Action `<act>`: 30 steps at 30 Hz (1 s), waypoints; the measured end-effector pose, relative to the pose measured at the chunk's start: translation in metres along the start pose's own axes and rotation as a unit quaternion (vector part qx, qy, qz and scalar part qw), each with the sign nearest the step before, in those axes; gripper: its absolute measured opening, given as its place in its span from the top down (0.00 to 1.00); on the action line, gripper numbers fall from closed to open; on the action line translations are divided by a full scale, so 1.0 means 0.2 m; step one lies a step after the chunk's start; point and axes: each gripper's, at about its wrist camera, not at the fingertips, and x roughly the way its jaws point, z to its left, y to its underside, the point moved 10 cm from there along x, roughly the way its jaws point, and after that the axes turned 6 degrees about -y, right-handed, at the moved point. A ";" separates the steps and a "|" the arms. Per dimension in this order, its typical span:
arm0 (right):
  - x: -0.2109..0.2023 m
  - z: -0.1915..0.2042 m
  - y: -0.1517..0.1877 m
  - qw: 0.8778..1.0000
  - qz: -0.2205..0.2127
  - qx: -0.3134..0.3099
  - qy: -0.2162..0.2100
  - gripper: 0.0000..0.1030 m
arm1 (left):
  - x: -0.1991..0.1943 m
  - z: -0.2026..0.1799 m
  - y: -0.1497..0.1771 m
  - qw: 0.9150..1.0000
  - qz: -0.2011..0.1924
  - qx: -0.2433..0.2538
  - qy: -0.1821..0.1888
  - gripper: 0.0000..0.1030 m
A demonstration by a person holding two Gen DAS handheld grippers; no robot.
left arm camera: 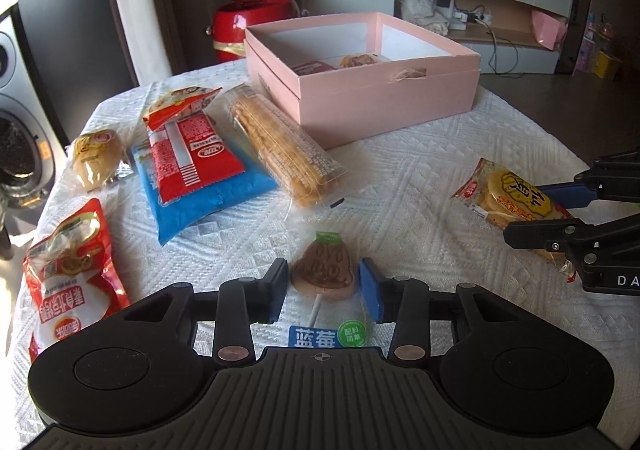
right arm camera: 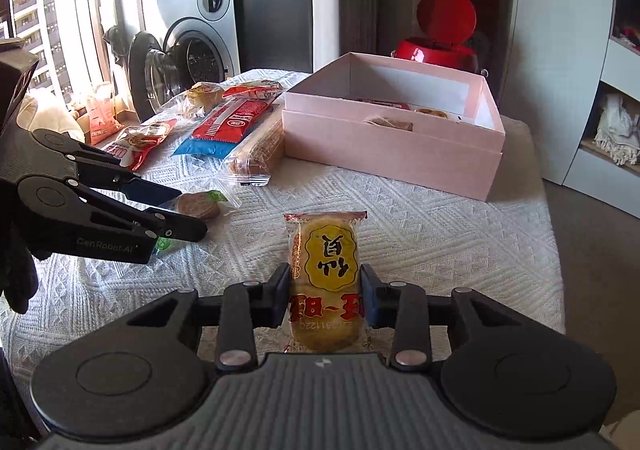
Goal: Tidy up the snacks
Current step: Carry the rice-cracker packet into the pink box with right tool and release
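Pink cardboard box [left arm camera: 360, 98] stands open at the far end of a white quilted tablecloth [left arm camera: 420, 178], a few snacks already inside, as a person works two hand-held grippers among the packets not yet packed. The right gripper [right arm camera: 325, 298] has its jaws pressed against both sides of a rice cracker packet [right arm camera: 325, 274], which lies lengthwise between them, near the table's front edge and well apart from the box. The left gripper [left arm camera: 323, 292] stands spread around a bell-shaped lollipop [left arm camera: 323, 275], its blue pads just beside the candy and, as far as can be seen, not touching it. A blue pouch [left arm camera: 208, 194] under a red packet [left arm camera: 190, 148], a tray of biscuit sticks [left arm camera: 280, 146], a small wrapped cake [left arm camera: 96, 162] and a red-and-white bag [left arm camera: 72, 274] wait on the left side of the cloth. Slippery film is the likely trouble: the cracker could slide out in transit or crack under a hard squeeze, while closing on the lollipop's thin, flat head may skid it across the cloth or catch only its wrapper.
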 end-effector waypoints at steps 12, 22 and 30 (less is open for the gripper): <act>0.04 -0.06 0.03 1.000 0.004 0.012 0.013 0.60 | -0.09 -0.14 0.08 0.999 0.000 0.010 0.031 0.57; -0.05 -0.04 -0.04 1.000 -0.024 0.015 0.006 0.65 | -0.09 -0.16 0.08 1.000 0.017 -0.005 0.014 0.56; -0.11 -0.11 -0.09 0.999 -0.043 0.028 0.017 0.65 | -0.10 -0.14 0.10 0.999 -0.009 -0.024 0.023 0.59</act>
